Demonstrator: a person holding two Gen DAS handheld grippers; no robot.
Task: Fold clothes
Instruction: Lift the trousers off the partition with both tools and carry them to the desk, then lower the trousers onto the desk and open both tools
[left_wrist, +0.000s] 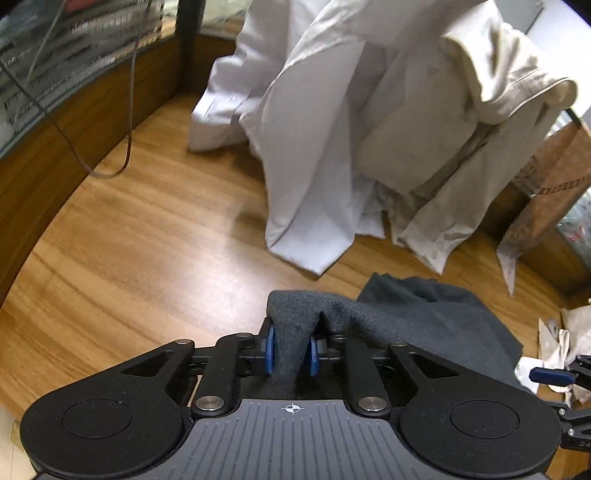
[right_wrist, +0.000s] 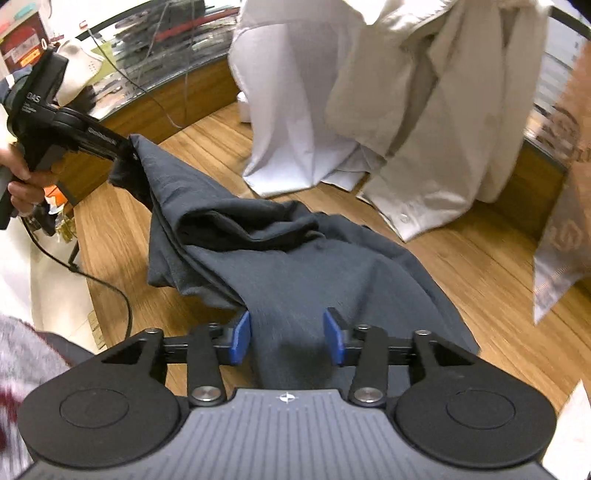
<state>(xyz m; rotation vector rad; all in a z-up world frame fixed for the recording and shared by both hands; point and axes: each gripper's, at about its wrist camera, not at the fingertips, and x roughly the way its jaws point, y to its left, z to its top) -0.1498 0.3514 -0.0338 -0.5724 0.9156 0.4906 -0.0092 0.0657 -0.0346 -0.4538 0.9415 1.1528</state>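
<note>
Shirt (right_wrist: 295, 266), dark grey, soft knit, lying crumpled mid-desk (left_wrist: 129, 240), one end lifted. Left gripper (left_wrist: 290, 350) fingers clamped on a bunched fold of it; in right wrist view same gripper (right_wrist: 122, 147) seen holding the raised end up and left, cloth hanging slack from there down to the desk. Right gripper (right_wrist: 286, 338) fingers apart, straddling the near part of the cloth, not pinching; contact with the blue pads hard to tell.

Handling, as judged: light, limp, no stiffness, will sag and drape between grip points; not fragile, not slippery, slight cling likely. Best held at a hem or corner, single edge rather than a wad, so layers stay sorted. Current left grip looks like a bunch, several layers maybe. For the right, nearest edge between the fingers looks like the spot to close on, then pull apart to spread flat.

Room: bare wood left and front of the shirt, enough to spread. Behind, white shirts (left_wrist: 314, 129) and cream shirt (left_wrist: 461, 147) hanging, hems touching the desk, just beyond the grey cloth. Desk edge curved, near on the left. Cable (left_wrist: 129, 110) dangling far left. Paper bag (right_wrist: 561, 221) at right.
</note>
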